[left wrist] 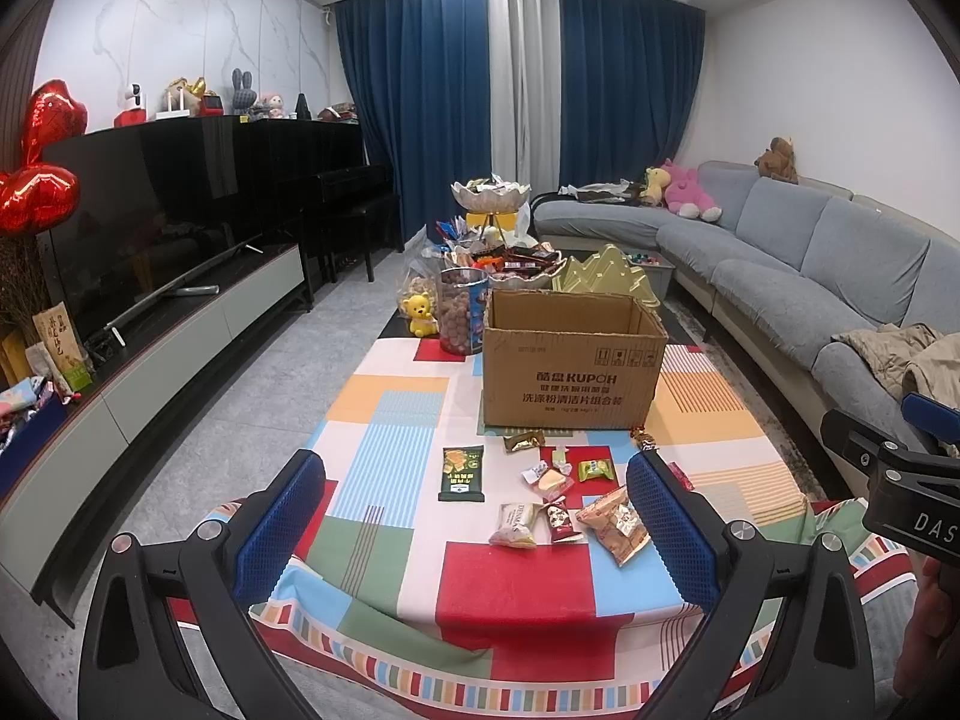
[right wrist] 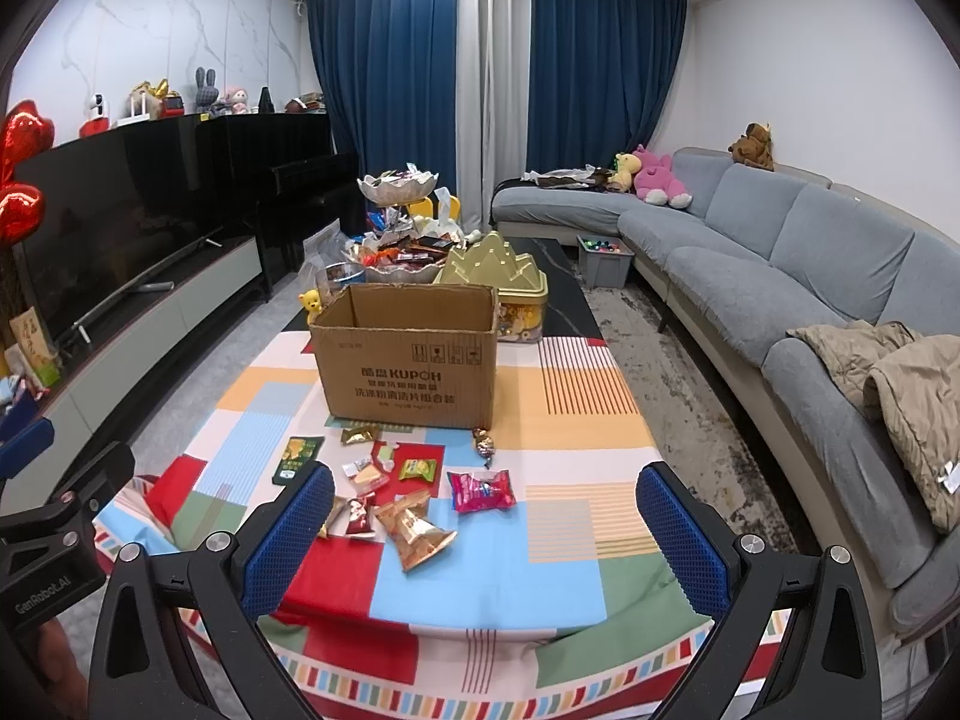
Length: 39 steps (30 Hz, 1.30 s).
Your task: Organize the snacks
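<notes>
An open cardboard box (left wrist: 573, 360) (right wrist: 408, 360) stands upright mid-table on a colourful patchwork tablecloth (left wrist: 390, 408). In front of it lie several loose snacks: a dark green packet (left wrist: 462, 474) (right wrist: 295, 459), a white packet (left wrist: 515, 525), a gold-orange packet (left wrist: 615, 525) (right wrist: 417, 531), a small green sweet (left wrist: 594, 470) (right wrist: 417, 469) and a pink packet (right wrist: 482, 491). My left gripper (left wrist: 477, 531) hovers open above the near table end, holding nothing. My right gripper (right wrist: 486, 540) is open too, a little to the right, with nothing between its blue pads.
Behind the box stand a clear jar of brown balls (left wrist: 461, 315), a yellow bear figure (left wrist: 420, 315), tiered bowls heaped with snacks (right wrist: 399, 222) and a gold tin (right wrist: 498, 276). A grey sofa (right wrist: 780, 276) runs along the right, a TV cabinet (left wrist: 180, 348) along the left.
</notes>
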### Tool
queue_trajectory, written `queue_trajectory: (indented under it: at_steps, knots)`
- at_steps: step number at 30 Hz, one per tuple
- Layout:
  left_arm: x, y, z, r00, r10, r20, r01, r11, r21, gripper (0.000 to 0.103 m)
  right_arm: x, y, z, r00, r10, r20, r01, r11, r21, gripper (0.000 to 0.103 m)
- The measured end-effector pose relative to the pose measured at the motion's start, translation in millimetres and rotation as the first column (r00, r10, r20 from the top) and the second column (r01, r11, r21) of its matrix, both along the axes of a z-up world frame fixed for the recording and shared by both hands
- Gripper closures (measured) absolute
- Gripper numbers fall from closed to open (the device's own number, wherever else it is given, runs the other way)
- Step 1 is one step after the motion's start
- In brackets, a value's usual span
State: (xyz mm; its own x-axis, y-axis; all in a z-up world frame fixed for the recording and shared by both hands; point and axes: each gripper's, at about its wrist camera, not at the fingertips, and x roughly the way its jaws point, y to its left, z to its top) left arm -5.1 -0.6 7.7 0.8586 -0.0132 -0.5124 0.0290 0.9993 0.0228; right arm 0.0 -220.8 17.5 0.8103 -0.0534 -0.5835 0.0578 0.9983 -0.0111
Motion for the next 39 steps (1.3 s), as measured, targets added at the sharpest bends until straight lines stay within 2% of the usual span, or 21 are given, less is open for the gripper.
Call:
queue_trajectory:
  at_steps: [30, 35, 39]
  knots:
    - [-1.2, 1.9, 4.3, 1.0, -0.003, -0.008, 0.003, 1.0, 0.007, 0.001, 2.4, 3.0, 10.6, 1.0, 0.005, 0.009, -0.005, 1.0, -0.005, 0.001]
    - [6.0, 2.9, 6.2, 1.0, -0.003, -0.021, 0.004, 1.0, 0.013, 0.001, 11.5, 3.2, 10.5, 1.0, 0.016, -0.009, -0.016, 1.0, -0.015, 0.001]
    - [20.3, -0.8, -3.6, 0.999, -0.005, -0.033, 0.006, 1.0, 0.02, 0.001, 17.5, 4.0, 5.6, 1.0, 0.02, -0.022, -0.02, 1.0, -0.024, 0.001]
